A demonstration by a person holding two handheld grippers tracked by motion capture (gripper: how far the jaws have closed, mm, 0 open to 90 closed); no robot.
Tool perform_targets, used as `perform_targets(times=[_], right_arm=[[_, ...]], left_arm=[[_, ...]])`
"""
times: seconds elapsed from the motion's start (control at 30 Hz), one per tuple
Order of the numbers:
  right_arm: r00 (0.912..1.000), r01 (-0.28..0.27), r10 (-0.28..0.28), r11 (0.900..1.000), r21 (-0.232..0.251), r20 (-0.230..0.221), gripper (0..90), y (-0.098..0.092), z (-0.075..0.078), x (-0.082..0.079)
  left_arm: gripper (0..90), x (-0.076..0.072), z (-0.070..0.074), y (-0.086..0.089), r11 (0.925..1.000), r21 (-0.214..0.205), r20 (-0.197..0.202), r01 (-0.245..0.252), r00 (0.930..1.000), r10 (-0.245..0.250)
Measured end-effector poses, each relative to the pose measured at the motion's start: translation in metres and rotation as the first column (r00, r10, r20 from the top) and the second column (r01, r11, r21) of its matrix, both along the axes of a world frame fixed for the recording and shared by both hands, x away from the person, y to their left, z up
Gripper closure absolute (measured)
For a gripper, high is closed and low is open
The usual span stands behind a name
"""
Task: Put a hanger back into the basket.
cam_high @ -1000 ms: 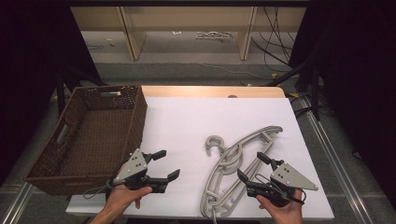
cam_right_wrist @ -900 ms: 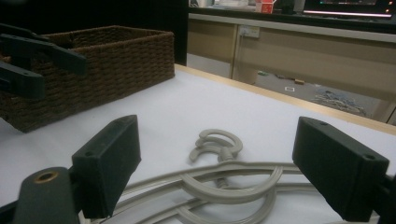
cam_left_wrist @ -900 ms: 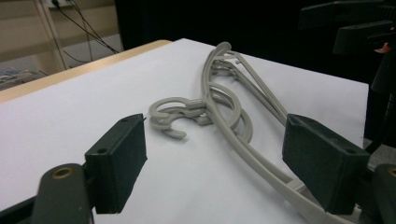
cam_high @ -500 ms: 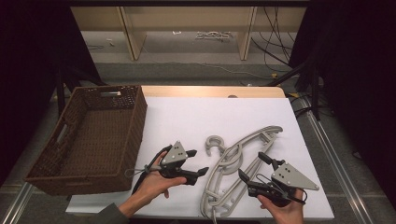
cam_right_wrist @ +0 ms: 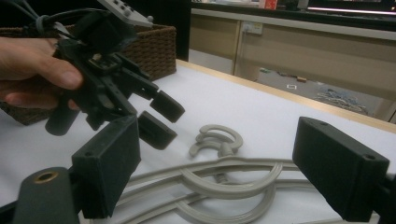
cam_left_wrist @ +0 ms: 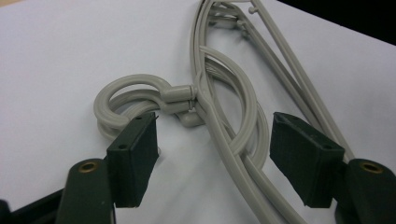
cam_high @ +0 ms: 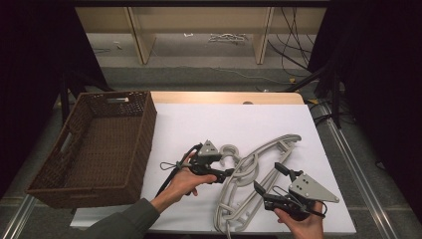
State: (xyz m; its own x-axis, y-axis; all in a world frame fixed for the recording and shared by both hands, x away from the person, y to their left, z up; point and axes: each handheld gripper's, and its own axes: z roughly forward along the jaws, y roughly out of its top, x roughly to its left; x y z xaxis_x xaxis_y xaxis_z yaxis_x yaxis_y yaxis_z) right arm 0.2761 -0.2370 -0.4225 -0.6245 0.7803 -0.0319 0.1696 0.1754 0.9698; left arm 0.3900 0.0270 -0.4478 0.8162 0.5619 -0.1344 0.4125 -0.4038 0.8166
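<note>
Grey plastic hangers (cam_high: 254, 181) — a stack lying flat on the white sheet of the desk (cam_high: 209, 124), toward its near edge and between the two hands. At least two hooks are seen lying one upon the other at the stack's left end (cam_left_wrist: 126, 100); the exact number of hangers cannot be told, as their bars are interlaced.

Left gripper (cam_high: 225, 173) — one, held in the left hand (cam_high: 186, 179) and pointed at the hooked end of the stack. In the left gripper view the hangers' looped necks are seen between the two jaws, one pad just beside the hooks, the other beside the bars. The jaws have just been closing, yet no pad is pressed on the plastic; they are parted and nothing is gripped.

Right gripper (cam_high: 268, 179) — one, held in the right hand (cam_high: 301, 224) at the near right of the stack. Its two jaws are spread wide above the hangers' bars (cam_right_wrist: 224, 182), unclenched and empty.

Wicker basket (cam_high: 144, 129) — one, brown, standing at the left edge of the desk, well apart from the hangers.
</note>
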Motion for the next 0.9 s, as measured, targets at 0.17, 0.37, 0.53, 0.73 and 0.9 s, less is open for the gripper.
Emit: perform_targets(times=[0.17,0.37,0.53,0.73,0.9], right_arm=[[1.0,-0.003,0.003,1.0,0.0,-0.001,16.1,0.001,0.0,0.0],[1.0,-0.007,0.007,1.0,0.005,0.0,16.1,0.001,-0.001,0.001],[1.0,-0.003,0.003,1.0,-0.002,0.0,16.1,0.001,-0.001,0.001],[0.9999,-0.005,0.005,1.0,-0.006,0.011,16.1,0.001,-0.001,0.001],[1.0,-0.007,0.007,1.0,-0.004,0.001,16.1,0.001,0.0,0.001]], left_arm=[[36.9,0.008,-0.003,-0.01,0.9998,0.004,-0.043,-0.02,0.9989,0.02],[42.5,0.017,-0.008,-0.023,0.9977,0.068,-0.068,0.002,0.9976,0.002],[44.3,0.026,-0.012,-0.032,0.9975,0.069,-0.133,0.015,0.9911,-0.005],[47.4,0.035,-0.016,-0.038,0.9934,0.108,-0.173,0.037,0.9847,-0.017],[54.7,0.038,-0.019,-0.041,0.9941,0.104,-0.198,0.032,0.9802,-0.011]])
